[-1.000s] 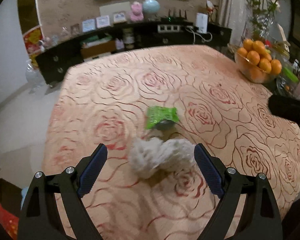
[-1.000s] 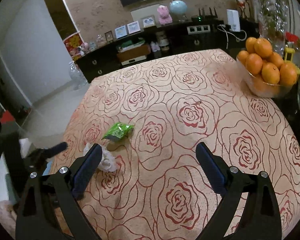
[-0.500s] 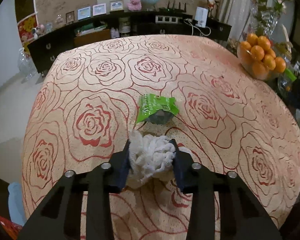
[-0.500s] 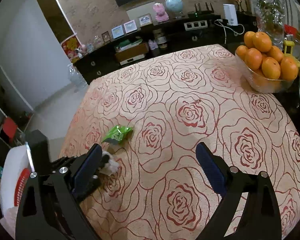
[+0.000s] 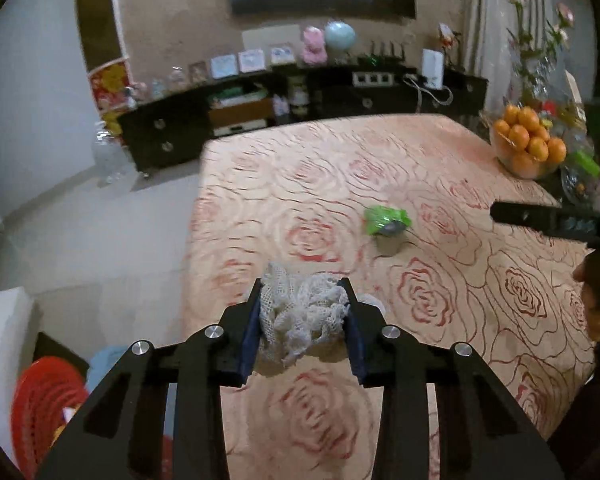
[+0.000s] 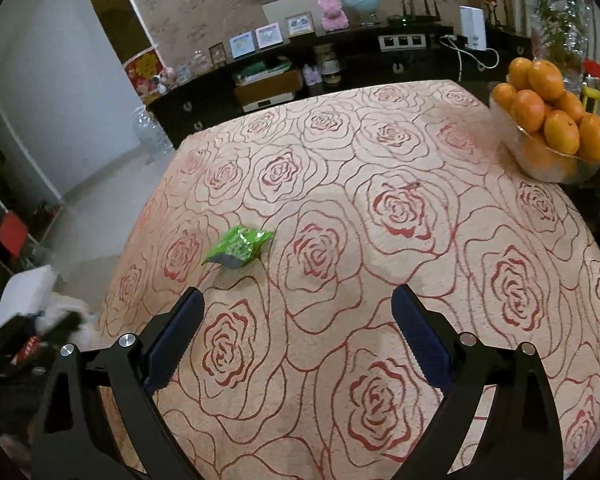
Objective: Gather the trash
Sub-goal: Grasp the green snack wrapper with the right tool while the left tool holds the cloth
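Two pieces of trash in play here. One is a crumpled white mesh wad (image 5: 304, 316), and the left gripper (image 5: 303, 320) has it pinched between both blue pads, lifted clear of the tablecloth near the table's left edge. The jaws have just been closing, and the wad sits squeezed between them, bulging out above and below the pads. From the right wrist view that same gripper shows only as a blurry dark shape at the far left, so no detail there.

The other piece is a single green snack wrapper (image 6: 238, 247), lying flat on the rose-patterned tablecloth (image 6: 400, 208), towards the left side of the table. It has a greyish underside peeking out at the front edge. Nothing is touching it.

The right gripper (image 6: 296, 340) hangs over the cloth with its jaws spread wide and nothing between them. The wrapper lies just beyond its left finger, up and to the left, apart from it.

Other stuff, counted: one glass bowl (image 6: 540, 160) at the table's far right corner, heaped with oranges (image 6: 548, 108). I count eight or so visible, though some are hidden behind others. One red basket (image 5: 44, 404) sits down on the floor at lower left in the left wrist view. One dark sideboard (image 6: 340, 68) runs along the back wall.
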A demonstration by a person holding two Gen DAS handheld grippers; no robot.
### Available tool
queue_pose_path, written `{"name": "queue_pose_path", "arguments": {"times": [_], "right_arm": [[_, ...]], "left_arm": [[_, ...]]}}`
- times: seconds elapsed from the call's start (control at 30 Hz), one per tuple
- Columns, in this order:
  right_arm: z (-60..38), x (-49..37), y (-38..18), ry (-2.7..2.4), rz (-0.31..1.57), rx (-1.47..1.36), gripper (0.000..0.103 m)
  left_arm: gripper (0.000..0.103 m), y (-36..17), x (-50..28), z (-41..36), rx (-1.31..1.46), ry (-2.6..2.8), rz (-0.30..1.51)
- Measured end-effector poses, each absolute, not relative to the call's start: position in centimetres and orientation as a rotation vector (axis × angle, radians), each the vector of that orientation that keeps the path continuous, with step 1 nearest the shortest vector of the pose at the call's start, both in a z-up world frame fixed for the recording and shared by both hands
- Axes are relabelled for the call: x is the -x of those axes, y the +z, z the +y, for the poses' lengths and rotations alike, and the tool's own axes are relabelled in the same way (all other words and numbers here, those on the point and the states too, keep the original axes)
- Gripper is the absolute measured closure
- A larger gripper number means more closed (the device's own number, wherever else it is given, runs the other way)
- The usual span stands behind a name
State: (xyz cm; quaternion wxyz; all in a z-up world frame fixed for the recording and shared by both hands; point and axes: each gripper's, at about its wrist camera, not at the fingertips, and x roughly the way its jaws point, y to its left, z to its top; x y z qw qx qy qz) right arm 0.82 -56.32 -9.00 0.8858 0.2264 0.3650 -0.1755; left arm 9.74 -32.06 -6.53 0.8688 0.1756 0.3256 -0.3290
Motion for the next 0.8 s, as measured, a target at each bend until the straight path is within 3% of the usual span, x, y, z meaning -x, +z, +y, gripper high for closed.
{"name": "queue_pose_path", "arguments": {"times": [0.23,0.8], "right_arm": [[-54.4,-3.6,-10.4,-0.347,0.779,-0.371,0.011],[-53.8,-13.4,-13.6,-0.276,0.844,-0.304,0.014]], "left_arm": [[0.068,-6.2,-11.2,-28.1,-0.229,-0.643,0.684],[0.068,-5.8,-11.4,-25.7,-0.198,-0.603,0.664]]}}
